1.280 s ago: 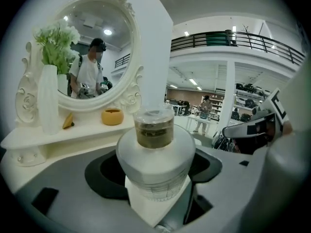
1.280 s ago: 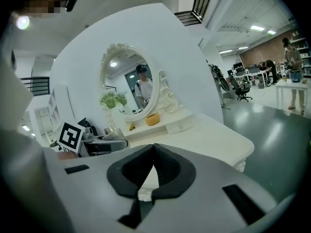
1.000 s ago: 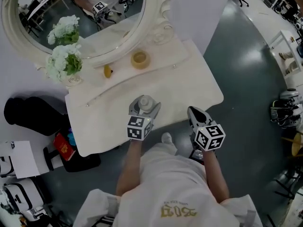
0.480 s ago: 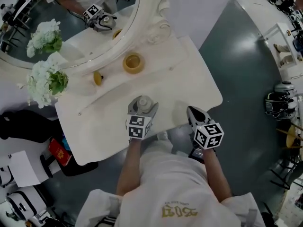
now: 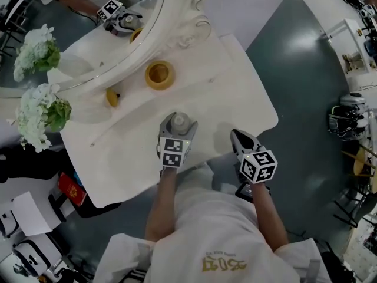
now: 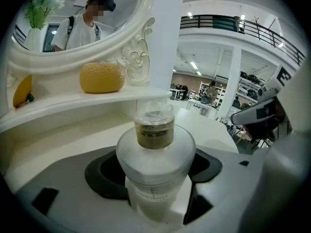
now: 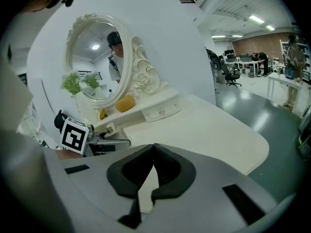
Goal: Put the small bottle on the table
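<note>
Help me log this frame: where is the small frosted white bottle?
In the head view, the small frosted white bottle is gripped between the left gripper's jaws, over the white vanity table's near edge, left of the right gripper.

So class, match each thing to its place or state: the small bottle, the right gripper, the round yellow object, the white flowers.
Things:
1. small bottle
2. right gripper
3. round yellow object
4. white flowers

Places or states:
A. on the ledge below the mirror
B. between the jaws of the left gripper
C. jaws shut, nothing held
D. at the far left of the table, beside the mirror

Pairs: 1-B, 2-C, 3-A, 4-D
</note>
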`<state>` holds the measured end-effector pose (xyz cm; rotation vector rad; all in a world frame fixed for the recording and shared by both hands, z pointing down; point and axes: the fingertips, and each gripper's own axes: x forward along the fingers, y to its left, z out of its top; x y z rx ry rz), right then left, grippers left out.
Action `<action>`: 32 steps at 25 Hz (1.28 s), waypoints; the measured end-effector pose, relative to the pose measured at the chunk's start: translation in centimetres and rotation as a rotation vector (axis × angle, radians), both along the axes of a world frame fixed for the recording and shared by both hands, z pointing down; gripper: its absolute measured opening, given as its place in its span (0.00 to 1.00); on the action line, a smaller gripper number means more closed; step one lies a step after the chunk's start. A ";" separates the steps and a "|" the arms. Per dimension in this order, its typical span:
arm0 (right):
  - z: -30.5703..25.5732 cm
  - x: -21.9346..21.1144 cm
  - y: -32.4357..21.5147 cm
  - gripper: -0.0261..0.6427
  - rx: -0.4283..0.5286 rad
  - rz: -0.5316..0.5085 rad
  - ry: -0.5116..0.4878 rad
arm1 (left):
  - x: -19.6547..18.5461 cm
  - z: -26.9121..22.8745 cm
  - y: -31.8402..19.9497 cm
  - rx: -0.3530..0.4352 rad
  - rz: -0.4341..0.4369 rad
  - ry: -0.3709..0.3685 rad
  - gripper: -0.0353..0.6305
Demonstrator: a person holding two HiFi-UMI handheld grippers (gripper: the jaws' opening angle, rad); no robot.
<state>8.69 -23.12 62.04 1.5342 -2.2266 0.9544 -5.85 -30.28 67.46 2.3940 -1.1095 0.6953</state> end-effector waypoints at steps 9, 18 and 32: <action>0.6 0.3 -0.3 0.06 -0.022 0.000 0.001 | 0.1 1.0 -0.7 0.070 0.006 -0.127 0.58; -0.2 -0.3 -0.8 0.06 0.008 -0.033 0.001 | -0.2 1.6 -0.6 0.021 -0.036 -0.100 0.64; -5.2 -1.3 -0.9 0.06 0.158 -0.152 0.000 | -2.0 -5.4 3.9 0.030 -0.276 0.072 0.48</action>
